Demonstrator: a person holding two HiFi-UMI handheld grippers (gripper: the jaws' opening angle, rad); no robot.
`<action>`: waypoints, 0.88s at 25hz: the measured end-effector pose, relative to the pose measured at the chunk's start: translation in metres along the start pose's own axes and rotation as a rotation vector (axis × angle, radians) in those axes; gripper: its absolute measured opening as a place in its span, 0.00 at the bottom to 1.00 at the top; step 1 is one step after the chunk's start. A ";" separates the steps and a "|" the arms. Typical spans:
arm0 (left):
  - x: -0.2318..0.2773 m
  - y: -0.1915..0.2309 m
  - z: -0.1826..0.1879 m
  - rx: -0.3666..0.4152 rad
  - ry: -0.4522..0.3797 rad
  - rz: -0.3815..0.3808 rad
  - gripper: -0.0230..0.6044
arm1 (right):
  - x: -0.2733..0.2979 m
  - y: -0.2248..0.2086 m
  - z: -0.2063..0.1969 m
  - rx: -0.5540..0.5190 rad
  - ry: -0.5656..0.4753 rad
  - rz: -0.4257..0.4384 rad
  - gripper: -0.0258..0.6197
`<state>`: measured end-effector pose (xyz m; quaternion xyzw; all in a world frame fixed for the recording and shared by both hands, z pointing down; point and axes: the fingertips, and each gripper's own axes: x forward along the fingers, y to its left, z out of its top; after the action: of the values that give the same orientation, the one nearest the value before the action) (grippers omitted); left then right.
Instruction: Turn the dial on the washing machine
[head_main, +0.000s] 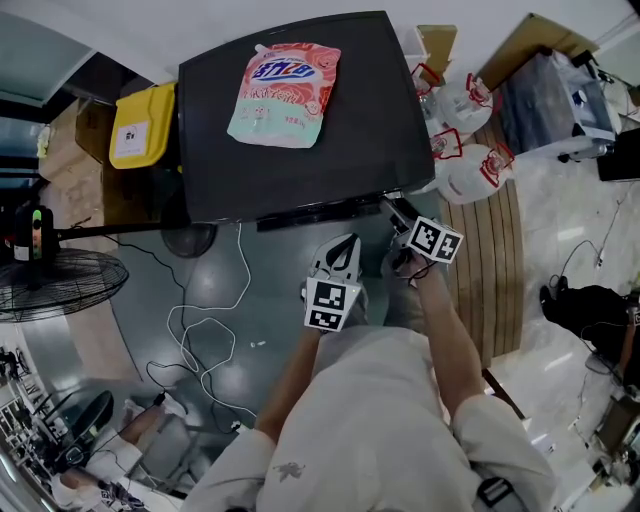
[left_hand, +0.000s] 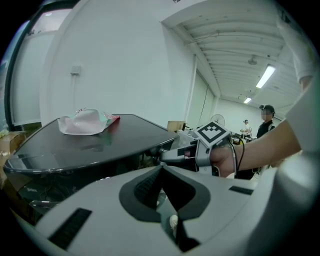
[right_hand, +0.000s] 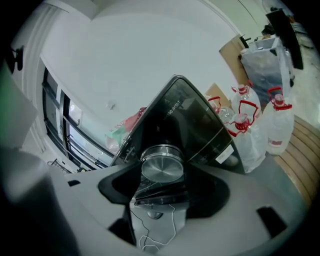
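The right gripper (head_main: 398, 214) is gripping the silver dial (right_hand: 161, 169) — its two jaws are pressing on the dial's sides, at the front edge of the black washing machine (head_main: 370, 120). The left gripper (head_main: 348, 245) is hanging just to the left of the right one, apart from the machine — its jaws are standing together with nothing between them. Beyond both grippers, a pink detergent pouch (head_main: 285, 92) is lying on the machine's top.

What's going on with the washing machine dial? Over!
Right gripper clamped on round silver metal dial. Left gripper shut, empty, short of the black washing machine. Pink-and-green pouch lies on top, clear of the dial.
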<state>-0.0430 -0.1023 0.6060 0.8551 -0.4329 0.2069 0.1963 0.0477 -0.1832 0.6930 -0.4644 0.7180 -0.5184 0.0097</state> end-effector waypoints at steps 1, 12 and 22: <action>0.000 0.000 -0.001 0.000 0.001 -0.001 0.06 | 0.000 0.000 0.000 0.010 -0.001 0.004 0.47; -0.001 -0.002 0.000 -0.001 0.004 -0.007 0.06 | -0.001 0.002 0.002 0.172 -0.036 0.061 0.47; 0.001 -0.003 -0.003 -0.001 0.014 -0.013 0.06 | 0.000 0.002 0.002 0.294 -0.051 0.105 0.47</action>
<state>-0.0407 -0.1003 0.6087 0.8563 -0.4261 0.2115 0.2012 0.0471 -0.1844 0.6907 -0.4327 0.6572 -0.6047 0.1230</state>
